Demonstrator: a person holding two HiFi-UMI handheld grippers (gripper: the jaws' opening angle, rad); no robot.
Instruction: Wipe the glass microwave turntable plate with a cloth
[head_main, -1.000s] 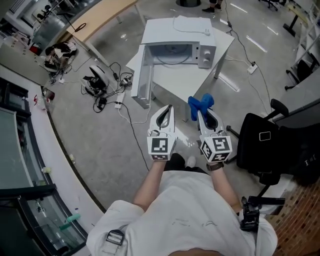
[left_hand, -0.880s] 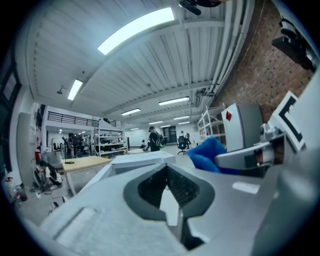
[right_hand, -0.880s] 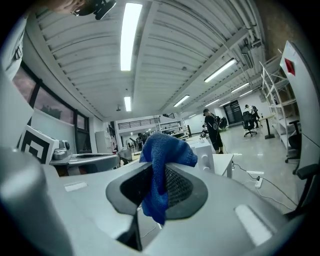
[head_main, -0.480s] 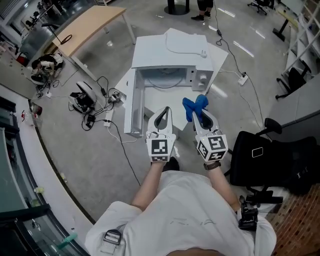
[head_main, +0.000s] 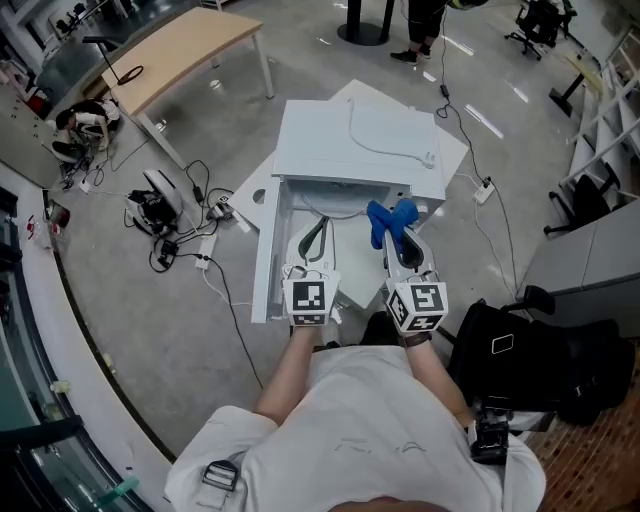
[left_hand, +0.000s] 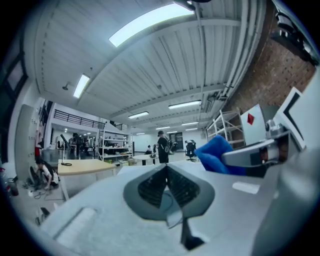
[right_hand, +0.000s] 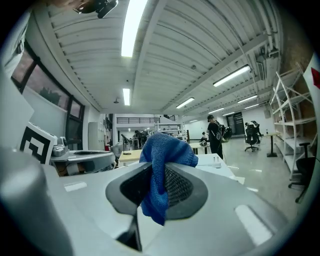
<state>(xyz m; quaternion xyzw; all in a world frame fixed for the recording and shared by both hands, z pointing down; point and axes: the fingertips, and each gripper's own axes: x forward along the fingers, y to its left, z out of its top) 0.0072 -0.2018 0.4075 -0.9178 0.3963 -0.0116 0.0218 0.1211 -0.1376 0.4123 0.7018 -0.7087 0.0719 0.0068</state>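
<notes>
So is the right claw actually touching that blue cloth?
Touching. The right gripper view shows the blue cloth pinched between the jaws of the right claw, with folds bulging above them.

Microwave (head_main: 352, 140) cavity was mostly hidden under its own top & behind my left tool (head_main: 318, 226) & right tool (head_main: 398, 248); couldn't tell glass plate inside. Person (head_main: 422, 28) at head view's top edge was cut off, legs only.
</notes>
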